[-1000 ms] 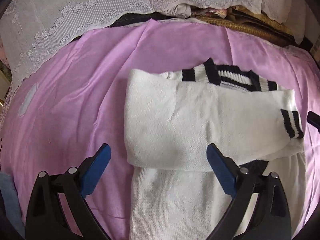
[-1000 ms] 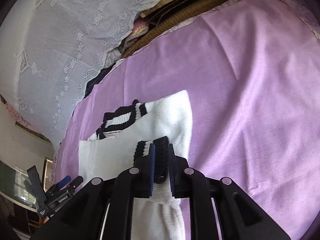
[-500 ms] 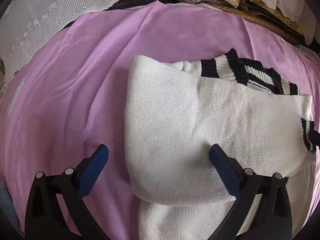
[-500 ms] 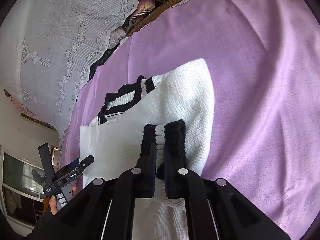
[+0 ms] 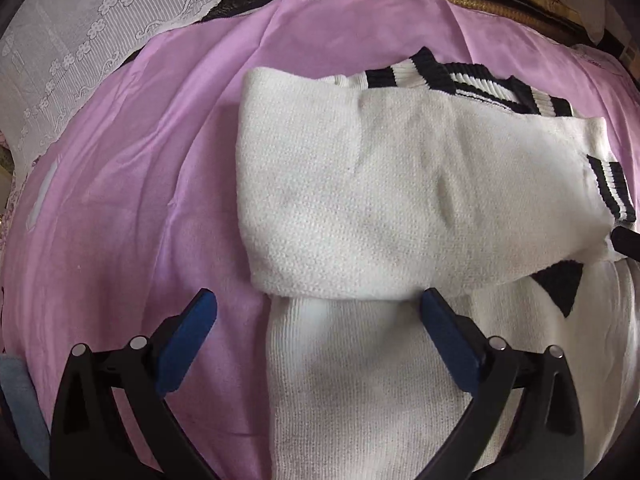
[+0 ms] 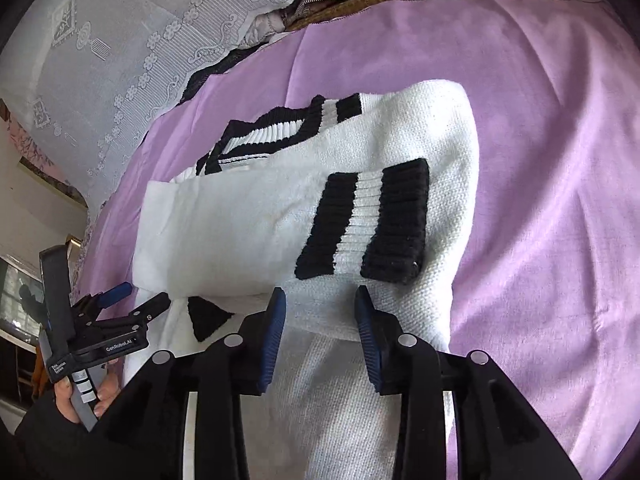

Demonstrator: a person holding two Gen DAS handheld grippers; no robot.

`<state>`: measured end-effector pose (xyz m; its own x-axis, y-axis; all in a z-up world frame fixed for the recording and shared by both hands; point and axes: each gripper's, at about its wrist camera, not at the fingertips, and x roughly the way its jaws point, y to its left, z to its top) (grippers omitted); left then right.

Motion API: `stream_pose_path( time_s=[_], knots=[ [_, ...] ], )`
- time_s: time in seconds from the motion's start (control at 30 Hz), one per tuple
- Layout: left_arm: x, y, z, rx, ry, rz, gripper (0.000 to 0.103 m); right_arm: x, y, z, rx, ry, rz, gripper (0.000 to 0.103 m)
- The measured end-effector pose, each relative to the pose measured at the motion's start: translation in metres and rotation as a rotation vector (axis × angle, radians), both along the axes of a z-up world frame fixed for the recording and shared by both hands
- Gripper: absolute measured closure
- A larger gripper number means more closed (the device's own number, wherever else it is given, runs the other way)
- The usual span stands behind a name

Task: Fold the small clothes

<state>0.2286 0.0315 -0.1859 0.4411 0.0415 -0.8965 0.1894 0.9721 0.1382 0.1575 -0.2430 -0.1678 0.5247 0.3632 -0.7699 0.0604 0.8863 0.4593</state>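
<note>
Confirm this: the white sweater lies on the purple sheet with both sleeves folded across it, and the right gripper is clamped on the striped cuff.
Not quite. In the right wrist view the right gripper is opening, and the striped cuff lies flat beyond its fingers, not between them. The white sweater does lie on the purple sheet, sleeves folded across.

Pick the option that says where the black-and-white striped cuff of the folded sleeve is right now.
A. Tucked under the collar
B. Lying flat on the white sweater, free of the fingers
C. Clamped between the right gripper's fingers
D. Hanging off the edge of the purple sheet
B: the striped cuff lies flat on the white sweater, just beyond the opening right gripper, nothing between its fingers.
</note>
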Motion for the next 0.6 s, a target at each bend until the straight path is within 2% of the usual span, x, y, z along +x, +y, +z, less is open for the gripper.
stream_pose_path(
  time_s=[0.07, 0.17, 0.3, 0.47, 0.53, 0.6],
  knots=[
    [-0.011, 0.006, 0.005, -0.005, -0.002, 0.012, 0.005, -0.013, -0.001, 0.007, -0.018, -0.003, -0.002, 0.068],
    [-0.042, 0.008, 0.021, -0.019, -0.034, -0.018, 0.005, -0.036, 0.005, 0.026, -0.067, -0.046, 0.021, 0.063],
    [-0.088, 0.006, 0.028, -0.019, -0.037, -0.043, 0.005, -0.074, 0.032, 0.033, -0.154, -0.093, 0.139, 0.062],
    [-0.134, 0.008, -0.001, 0.051, 0.035, -0.021, 0.004, -0.116, 0.076, 0.015, -0.266, -0.091, 0.299, 0.061],
    [-0.148, 0.018, -0.006, 0.012, 0.044, 0.012, 0.004, -0.129, 0.085, 0.001, -0.288, -0.049, 0.331, 0.06],
    [-0.16, 0.026, -0.007, -0.022, 0.069, 0.032, 0.004, -0.149, 0.089, -0.003, -0.338, -0.068, 0.329, 0.058]
  ],
)
